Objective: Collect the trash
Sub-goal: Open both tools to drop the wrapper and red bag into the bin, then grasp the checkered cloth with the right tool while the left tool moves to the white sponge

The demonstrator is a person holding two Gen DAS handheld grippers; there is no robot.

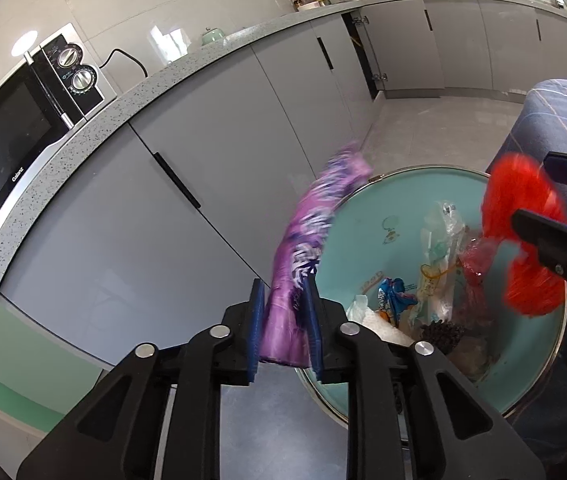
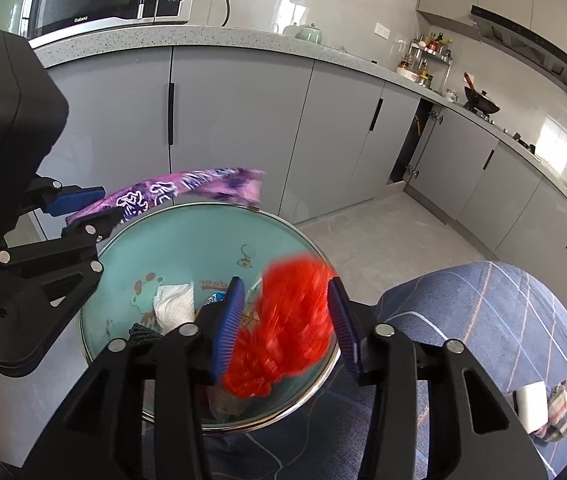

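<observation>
The left hand-held gripper [image 1: 283, 320] is clamping the lower end of a purple printed wrapper [image 1: 311, 240], which is sticking out past the near rim of the teal trash basin [image 1: 367, 216] rather than hanging squarely over it. Beside it, the right hand-held gripper [image 2: 283, 320] is standing with its pads spread wide around a blurred red mesh bag [image 2: 287, 320]; whether either pad is touching the bag cannot be told. Tissue [image 2: 173, 304] and other wrappers are lying inside the basin, which is sitting on a blue plaid cushion [image 2: 503, 320]. If let go here, the purple wrapper is likely to tip outside the rim onto the floor [image 2: 383, 232]; the red bag risks snagging a pad and missing.
</observation>
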